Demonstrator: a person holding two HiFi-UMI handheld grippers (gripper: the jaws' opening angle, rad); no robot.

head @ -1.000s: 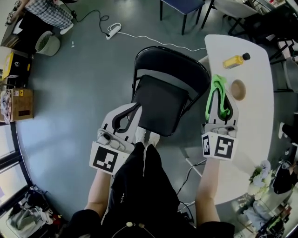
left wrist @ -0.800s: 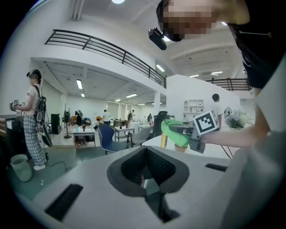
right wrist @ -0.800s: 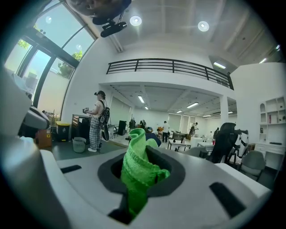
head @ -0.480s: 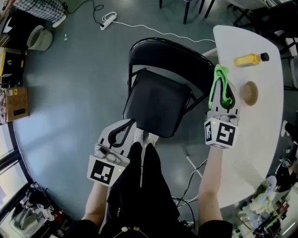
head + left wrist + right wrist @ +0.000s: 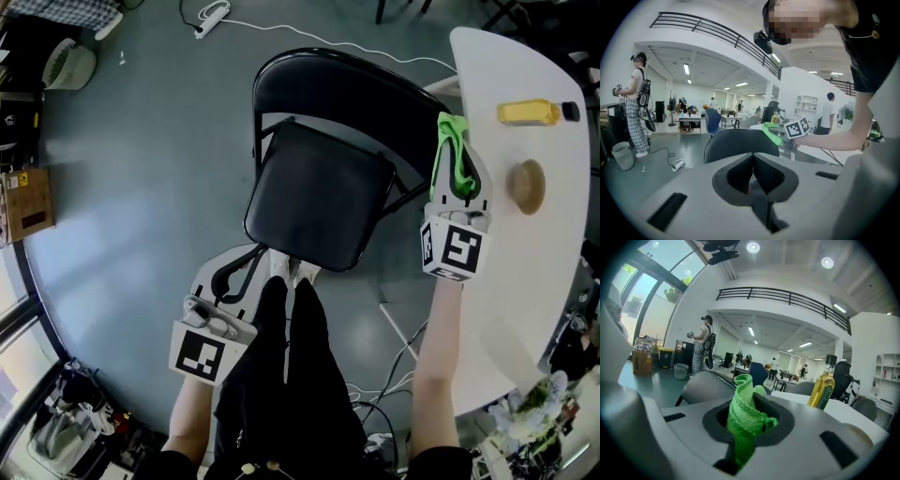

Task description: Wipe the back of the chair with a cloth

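The right tool (image 5: 454, 141) pinches a green cloth (image 5: 448, 167) just beside the black back of the chair (image 5: 347, 94), by the white table (image 5: 553, 244) edge. The left tool (image 5: 255, 253), jaws together and empty, hangs near the chair's front edge.

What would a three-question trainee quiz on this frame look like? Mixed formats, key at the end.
1. True or false: the left gripper holds the green cloth.
2. The yellow bottle is on: A the floor, B the white table, C the cardboard box.
3. Fill in: the chair is ____ in colour.

Key: 1 false, its jaws are together and empty, and the right gripper holds the cloth. 2 B. 3 black.
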